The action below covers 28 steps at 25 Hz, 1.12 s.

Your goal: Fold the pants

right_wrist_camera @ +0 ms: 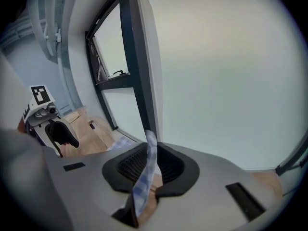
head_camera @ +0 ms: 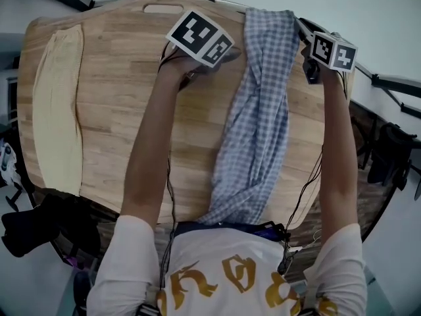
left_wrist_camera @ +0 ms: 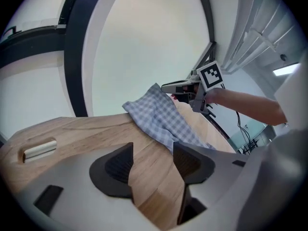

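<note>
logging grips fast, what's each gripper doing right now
Left gripper: open, nothing between its jaws.
Right gripper: closed on an edge of the checked pants.

Person wears a white short-sleeved shirt (head_camera: 230,275) with gold lettering, seen at the near edge of the light wooden worktop (head_camera: 118,110). Thin black cables (head_camera: 170,196) run along both forearms. Left gripper (left_wrist_camera: 151,165) and right gripper (right_wrist_camera: 149,170) have grey bodies and black ribbed pads. Black-and-white square-marker cubes (head_camera: 200,37) sit near the worktop's far edge.
</note>
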{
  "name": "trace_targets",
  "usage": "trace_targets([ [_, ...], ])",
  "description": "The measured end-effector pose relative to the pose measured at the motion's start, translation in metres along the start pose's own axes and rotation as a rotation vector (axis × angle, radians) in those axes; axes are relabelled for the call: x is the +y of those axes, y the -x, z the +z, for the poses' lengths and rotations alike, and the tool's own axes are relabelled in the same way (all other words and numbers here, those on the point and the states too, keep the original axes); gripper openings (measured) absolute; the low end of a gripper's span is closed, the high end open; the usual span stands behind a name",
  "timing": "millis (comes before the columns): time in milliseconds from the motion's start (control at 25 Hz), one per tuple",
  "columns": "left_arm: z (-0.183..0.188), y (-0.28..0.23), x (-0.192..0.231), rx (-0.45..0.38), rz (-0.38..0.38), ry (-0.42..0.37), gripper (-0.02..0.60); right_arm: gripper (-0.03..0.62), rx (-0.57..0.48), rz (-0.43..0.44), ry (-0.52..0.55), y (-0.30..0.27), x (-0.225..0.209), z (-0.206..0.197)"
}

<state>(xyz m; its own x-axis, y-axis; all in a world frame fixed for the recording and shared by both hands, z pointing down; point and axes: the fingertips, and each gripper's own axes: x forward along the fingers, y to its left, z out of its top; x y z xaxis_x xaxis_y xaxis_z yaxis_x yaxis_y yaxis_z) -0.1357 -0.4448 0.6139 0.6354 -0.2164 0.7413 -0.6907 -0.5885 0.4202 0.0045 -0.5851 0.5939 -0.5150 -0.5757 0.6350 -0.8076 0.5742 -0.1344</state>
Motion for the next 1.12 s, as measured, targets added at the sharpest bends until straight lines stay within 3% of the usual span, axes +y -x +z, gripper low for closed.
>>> trace_targets([
  [40,0.005,-0.004,-0.001,0.008,-0.001,-0.014,0.253,0.096,-0.004,-0.003,-0.018,0.001,-0.001,-0.002],
  [160,0.016,-0.020,-0.007,0.022,-0.017,-0.033,0.253,0.120,-0.005,0.032,-0.063,0.003,0.007,-0.008],
  [320,0.033,-0.042,-0.016,0.001,-0.067,0.028,0.252,0.129,0.035,0.054,-0.071,0.008,0.017,-0.018],
  [440,0.037,-0.059,-0.013,0.019,-0.053,0.063,0.252,0.173,0.107,0.054,-0.095,0.014,0.019,-0.035],
  [520,0.041,-0.069,-0.008,0.020,-0.025,0.079,0.213,0.177,0.157,0.011,-0.102,0.017,0.014,-0.050],
  [640,0.044,-0.079,0.002,0.022,0.045,0.080,0.061,0.076,0.223,-0.034,-0.038,0.017,0.015,-0.071],
  [680,0.044,-0.082,0.005,0.031,0.064,0.070,0.052,0.025,0.247,-0.030,-0.007,0.016,0.018,-0.078],
  [800,0.046,-0.085,0.009,0.043,0.081,0.056,0.041,0.021,0.291,-0.007,0.040,0.013,0.023,-0.094],
  [1120,0.089,-0.062,0.014,-0.009,0.105,0.000,0.040,0.021,0.166,-0.034,-0.093,0.031,-0.006,-0.070],
])
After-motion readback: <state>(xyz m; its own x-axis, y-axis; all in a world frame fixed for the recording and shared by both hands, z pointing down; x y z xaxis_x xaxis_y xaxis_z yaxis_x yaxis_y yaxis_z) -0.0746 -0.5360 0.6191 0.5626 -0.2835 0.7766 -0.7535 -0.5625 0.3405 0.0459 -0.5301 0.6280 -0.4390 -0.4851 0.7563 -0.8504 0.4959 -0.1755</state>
